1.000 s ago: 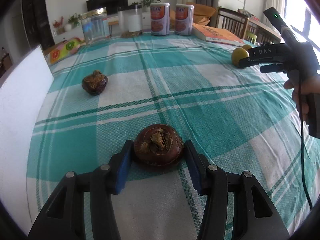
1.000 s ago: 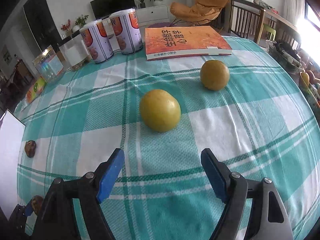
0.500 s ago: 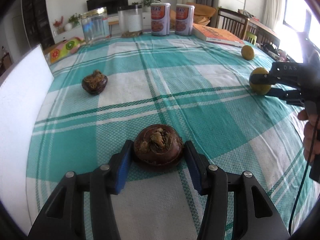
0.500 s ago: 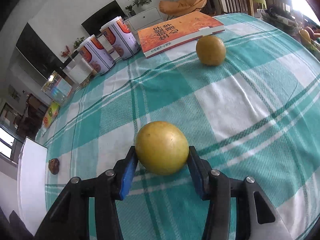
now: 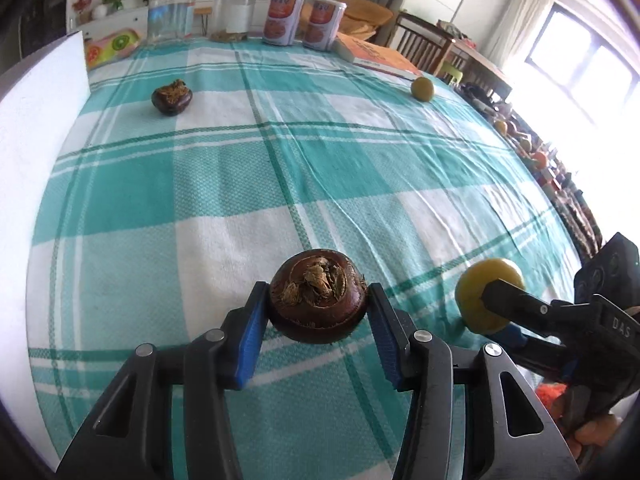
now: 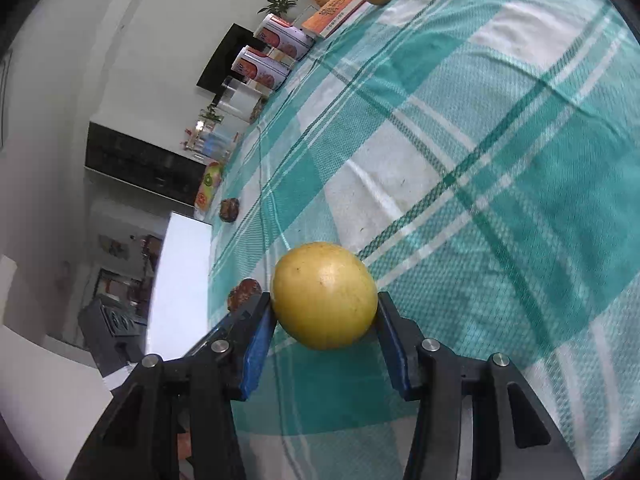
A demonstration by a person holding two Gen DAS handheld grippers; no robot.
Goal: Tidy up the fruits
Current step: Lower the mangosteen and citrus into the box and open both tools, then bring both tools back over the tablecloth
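My left gripper holds a dark brown, rough-topped fruit between its blue pads, lifted just above the checked cloth; its jaws are closing tighter on it. My right gripper is shut on a yellow round fruit, rolled onto its side. In the left wrist view that yellow fruit and the right gripper sit close by at the lower right. A second brown fruit lies at the far left. A second yellow fruit lies at the far right.
A white board stands along the table's left edge. Two cans, two clear jars and an orange book line the far edge. Chairs and clutter stand beyond the right edge. The green checked tablecloth covers the table.
My right gripper shut on the nearer yellow fruit, carried it across towards the left gripper and rolled over. My left gripper raised the brown fruit and shifted sideways.
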